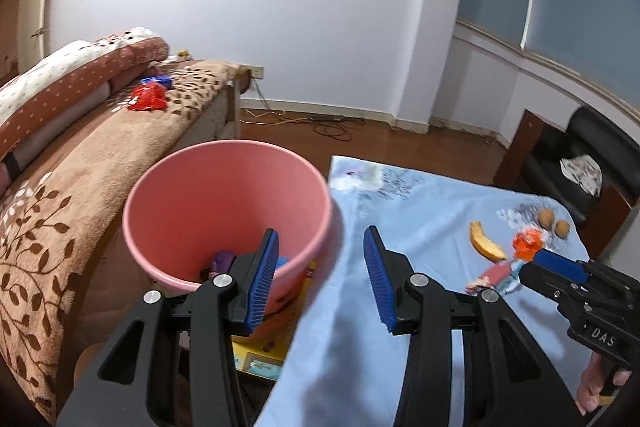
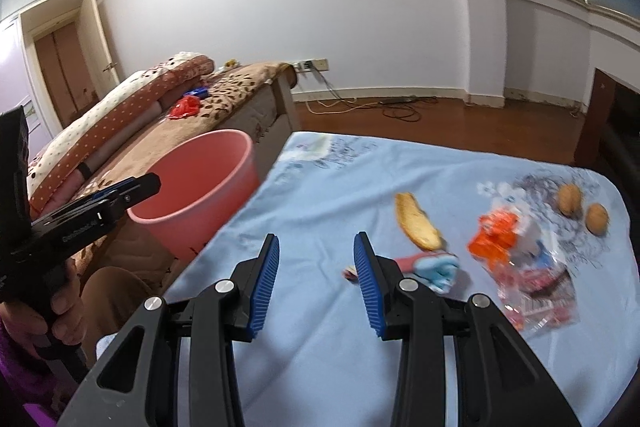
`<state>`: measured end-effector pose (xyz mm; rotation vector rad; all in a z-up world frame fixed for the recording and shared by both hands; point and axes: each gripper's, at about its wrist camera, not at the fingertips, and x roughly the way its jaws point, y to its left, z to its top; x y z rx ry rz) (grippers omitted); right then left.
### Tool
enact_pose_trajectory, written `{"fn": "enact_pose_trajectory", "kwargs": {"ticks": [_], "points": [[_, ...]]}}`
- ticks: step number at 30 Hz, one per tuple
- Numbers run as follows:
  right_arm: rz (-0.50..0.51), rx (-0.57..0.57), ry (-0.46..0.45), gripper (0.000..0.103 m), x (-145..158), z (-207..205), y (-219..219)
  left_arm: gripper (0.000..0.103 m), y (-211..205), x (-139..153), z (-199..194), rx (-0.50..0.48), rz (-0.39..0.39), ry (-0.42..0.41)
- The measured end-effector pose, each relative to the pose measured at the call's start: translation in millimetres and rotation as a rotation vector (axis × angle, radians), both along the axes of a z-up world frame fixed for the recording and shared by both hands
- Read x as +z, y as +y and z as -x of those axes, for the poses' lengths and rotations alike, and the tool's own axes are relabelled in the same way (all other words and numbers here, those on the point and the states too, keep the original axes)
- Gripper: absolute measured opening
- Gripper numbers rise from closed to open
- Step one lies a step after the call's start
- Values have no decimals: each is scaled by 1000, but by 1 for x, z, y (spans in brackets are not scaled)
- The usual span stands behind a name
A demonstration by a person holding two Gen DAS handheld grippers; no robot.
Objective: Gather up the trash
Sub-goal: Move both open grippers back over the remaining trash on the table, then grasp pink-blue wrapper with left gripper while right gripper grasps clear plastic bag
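Observation:
A pink bucket (image 1: 224,211) stands beside the table's left edge, with a purple scrap (image 1: 224,261) and other bits at its bottom. My left gripper (image 1: 320,239) is open over the bucket's right rim, nothing between its fingers. My right gripper (image 2: 316,243) is open above the blue tablecloth (image 2: 320,187), empty, left of the trash. On the cloth lie a banana peel (image 2: 418,223), a pink-and-blue wrapper (image 2: 428,265), an orange wrapper (image 2: 496,235), a clear plastic bag (image 2: 536,287) and two walnuts (image 2: 570,199). The right gripper (image 1: 536,259) also shows in the left wrist view, near the peel (image 1: 486,241).
A bed with a brown leaf blanket (image 1: 60,211) runs along the left, with a red wrapper (image 1: 146,99) and a blue packet (image 1: 156,80) on it. A yellow box (image 1: 260,351) lies under the bucket. A black chair (image 1: 580,163) stands far right. Cables (image 1: 332,127) trail on the floor.

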<state>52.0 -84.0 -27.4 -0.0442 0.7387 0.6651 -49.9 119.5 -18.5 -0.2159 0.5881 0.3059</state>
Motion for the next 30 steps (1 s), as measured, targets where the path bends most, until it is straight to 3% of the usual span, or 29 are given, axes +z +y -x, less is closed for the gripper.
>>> {"fn": "enact_pose_trajectory", "kwargs": {"ticks": [5,19,24,30], "points": [[6,-51,15,38,-7,1,-24,45,-18,0,-7,-58,-26,6],[15,-193,45,38,-20,-2,-84,45,-58,-18,-29,-231,14,60],[19,-227,67,38,-28,-8,-98,45,-79,-28,-45,-369,49,116],[10,-271,93,38,-35,-14,-115,45,-110,-40,-68,-527,10,177]]}}
